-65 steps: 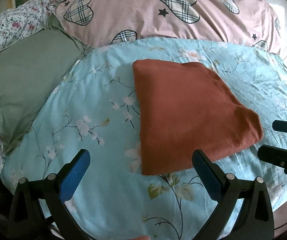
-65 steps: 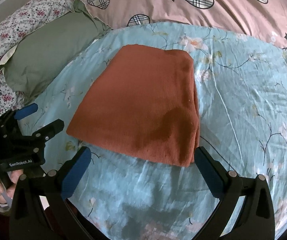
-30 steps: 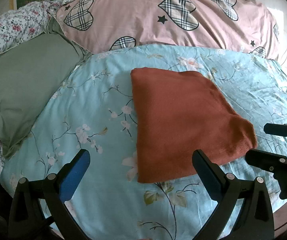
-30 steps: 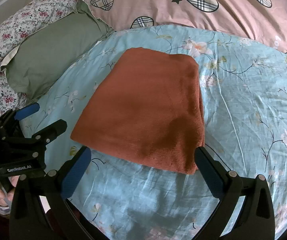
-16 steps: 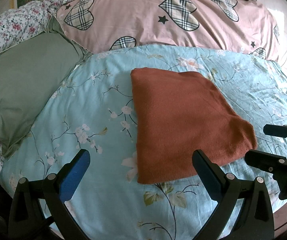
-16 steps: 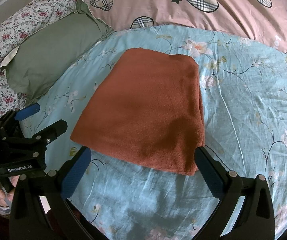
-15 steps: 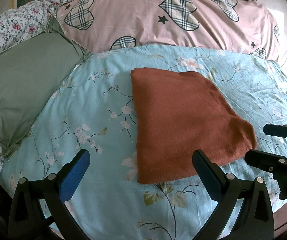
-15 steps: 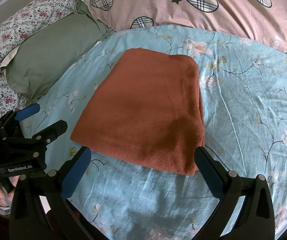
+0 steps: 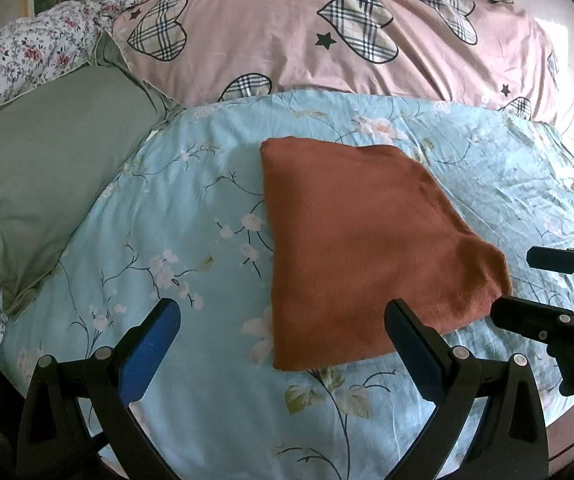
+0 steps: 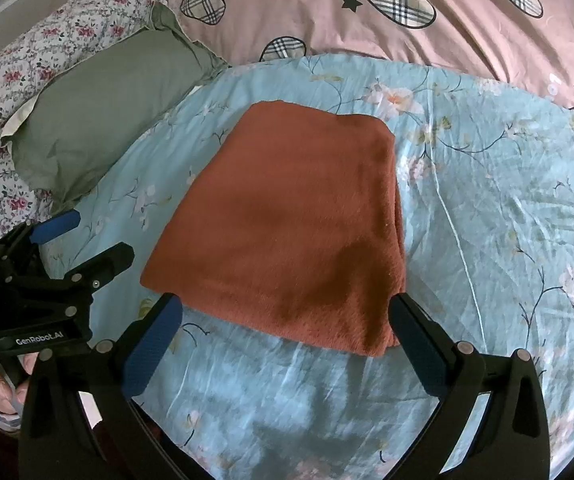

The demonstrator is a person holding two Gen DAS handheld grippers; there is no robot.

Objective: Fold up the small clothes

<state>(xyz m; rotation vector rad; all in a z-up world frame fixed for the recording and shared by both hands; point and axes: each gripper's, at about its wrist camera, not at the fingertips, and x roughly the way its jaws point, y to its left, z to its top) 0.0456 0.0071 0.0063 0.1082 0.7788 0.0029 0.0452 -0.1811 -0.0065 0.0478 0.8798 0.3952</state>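
Observation:
A rust-red garment (image 9: 359, 240) lies folded into a flat rectangle on the light blue floral bedsheet (image 9: 191, 216); it also shows in the right wrist view (image 10: 291, 232). My left gripper (image 9: 283, 332) is open and empty, held above the sheet near the garment's near-left corner. My right gripper (image 10: 287, 328) is open and empty, just short of the garment's near edge. Each gripper shows at the side of the other's view: the right one (image 9: 543, 292) and the left one (image 10: 75, 240), both with jaws apart.
A green pillow (image 9: 43, 184) lies at the left. A pink quilt with plaid hearts (image 9: 327, 40) lies behind the sheet, and floral bedding (image 10: 19, 60) is at the far left. The bed's near edge runs below the grippers.
Both grippers have drawn back slightly from the folded garment and stayed open. The garment has not moved.

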